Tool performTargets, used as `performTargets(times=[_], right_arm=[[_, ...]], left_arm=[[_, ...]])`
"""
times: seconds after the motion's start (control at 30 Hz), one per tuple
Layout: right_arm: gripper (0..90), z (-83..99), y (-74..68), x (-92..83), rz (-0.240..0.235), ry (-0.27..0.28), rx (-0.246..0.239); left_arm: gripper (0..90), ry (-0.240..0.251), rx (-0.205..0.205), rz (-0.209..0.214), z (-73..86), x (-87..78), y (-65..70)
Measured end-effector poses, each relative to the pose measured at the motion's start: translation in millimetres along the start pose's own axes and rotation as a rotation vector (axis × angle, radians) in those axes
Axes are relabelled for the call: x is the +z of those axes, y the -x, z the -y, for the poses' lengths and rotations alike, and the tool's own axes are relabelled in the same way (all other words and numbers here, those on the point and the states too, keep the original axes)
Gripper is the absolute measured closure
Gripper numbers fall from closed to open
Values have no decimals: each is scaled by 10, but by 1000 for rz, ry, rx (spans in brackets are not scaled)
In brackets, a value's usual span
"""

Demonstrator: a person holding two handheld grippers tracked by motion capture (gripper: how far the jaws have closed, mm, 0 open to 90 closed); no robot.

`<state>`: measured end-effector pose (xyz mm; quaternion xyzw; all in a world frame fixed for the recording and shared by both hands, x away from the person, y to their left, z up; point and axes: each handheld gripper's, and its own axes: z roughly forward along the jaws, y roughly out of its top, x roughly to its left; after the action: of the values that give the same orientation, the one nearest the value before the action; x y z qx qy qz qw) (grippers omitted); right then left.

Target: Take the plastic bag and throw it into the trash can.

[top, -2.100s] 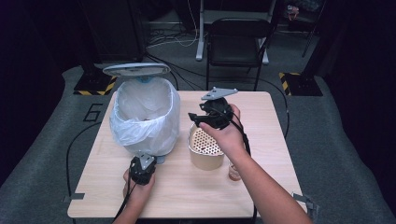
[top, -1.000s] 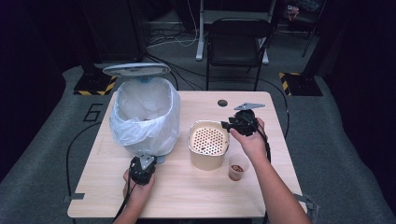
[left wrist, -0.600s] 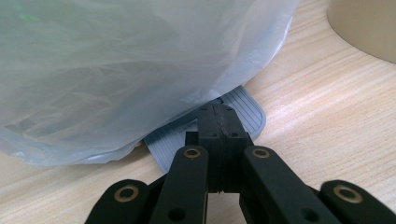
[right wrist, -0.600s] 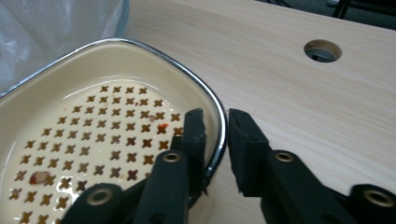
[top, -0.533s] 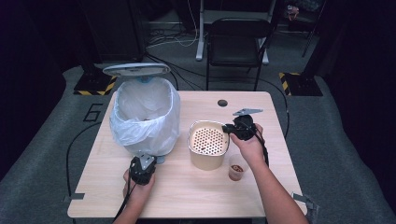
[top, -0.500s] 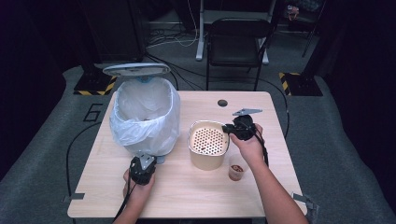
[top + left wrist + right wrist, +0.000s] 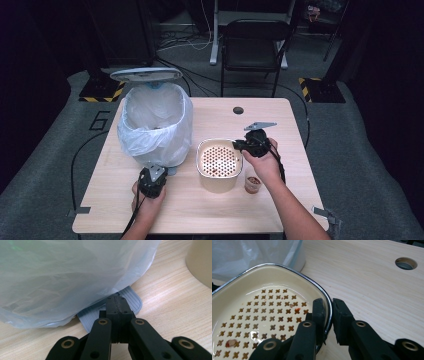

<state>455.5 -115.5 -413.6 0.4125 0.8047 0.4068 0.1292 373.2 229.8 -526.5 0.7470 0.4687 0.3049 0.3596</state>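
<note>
While right gripper [image 7: 327, 315] clamps strainer [image 7: 218, 160] rim, one jaw inside, one outside, having just closed on it, we hold left gripper [image 7: 117, 311] clenched on bin pedal [image 7: 130, 298], nothing between jaws. Strainer sits mid-table, just right of bagged bin [image 7: 156, 122], small cup [image 7: 253, 183] beside it. Bin lies left of strainer, so we judge coming move leftward; right hand nearer.

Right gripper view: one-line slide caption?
Right gripper clamps the metal-edged rim of the cream perforated strainer on the wooden table.
</note>
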Motion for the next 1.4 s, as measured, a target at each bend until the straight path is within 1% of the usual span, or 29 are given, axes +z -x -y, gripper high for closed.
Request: performTargets(times=[0.03,0.1,0.13,0.17,0.2,0.3,0.37,0.43,0.47,0.5,0.53,0.57,0.6,0.63,0.73,0.77,0.83,0.87,0.93,0.97,1.0,1.07,1.1,1.2,1.23,1.27,1.3,1.33,1.4], right_arm=[[804,13,-25,-10,-5,-1,4],[804,39,-60,-26,-15,1,2],[803,50,-77,-34,-18,3,-1],[803,61,-100,-43,-16,3,3],[802,72,-114,-53,-19,3,-3],[801,103,-157,-78,-32,1,-3],[801,121,-179,-91,-42,0,-8],[800,138,-201,-102,-44,2,-8],[799,147,-215,-108,-48,2,-2],[797,153,-219,-113,-49,2,-11],[796,159,-229,-117,-50,2,-5],[796,162,-232,-120,-48,2,-6],[796,164,-232,-123,-50,1,-6],[796,164,-231,-124,-51,1,-4],[796,164,-230,-125,-49,1,-6],[796,165,-237,-128,-47,-3,0],[794,167,-238,-135,-48,-5,-7],[792,173,-243,-142,-49,-6,4],[787,181,-237,-150,-55,-5,4],[771,183,-236,-156,-55,-4,2],[723,184,-235,-165,-61,3,7],[667,176,-230,-197,-68,26,17],[645,168,-227,-221,-68,38,18],[579,151,-219,-327,-52,68,20],[554,150,-211,-361,-48,74,17],[533,153,-201,-392,-44,74,9],[523,160,-195,-424,-41,76,9],[508,172,-184,-454,-36,87,2],[463,200,-169,-508,-17,100,-9]], left_arm=[[900,10,-3,-4,3,6,1],[900,8,-12,5,3,5,-6],[900,-7,-17,20,0,-4,-16],[900,-1,-23,20,3,0,-19],[900,-2,-25,22,3,-1,-20],[900,6,-16,11,3,4,-14],[900,3,-23,17,5,3,-14],[900,3,-15,8,3,2,-4],[900,7,1,-7,2,4,5],[900,1,10,-12,1,1,25],[900,-4,22,-19,1,0,36],[900,2,22,-22,3,4,41],[900,-3,17,-16,1,0,34],[900,5,10,-15,4,4,33],[900,5,14,-17,3,4,34],[900,7,14,-18,4,6,34],[900,4,9,-12,3,3,29],[900,4,10,-13,3,3,29],[900,4,9,-12,3,3,29],[900,3,8,-11,3,3,28],[900,4,7,-11,3,3,29],[900,5,5,-11,3,4,28],[900,-4,7,-7,0,-2,23],[900,1,12,-12,-1,1,15],[900,-6,14,-6,-3,-5,10],[900,-8,6,-1,-2,-5,14],[900,2,9,-10,0,1,14],[900,-4,13,-8,-2,-3,11],[900,0,7,-8,1,0,16]])
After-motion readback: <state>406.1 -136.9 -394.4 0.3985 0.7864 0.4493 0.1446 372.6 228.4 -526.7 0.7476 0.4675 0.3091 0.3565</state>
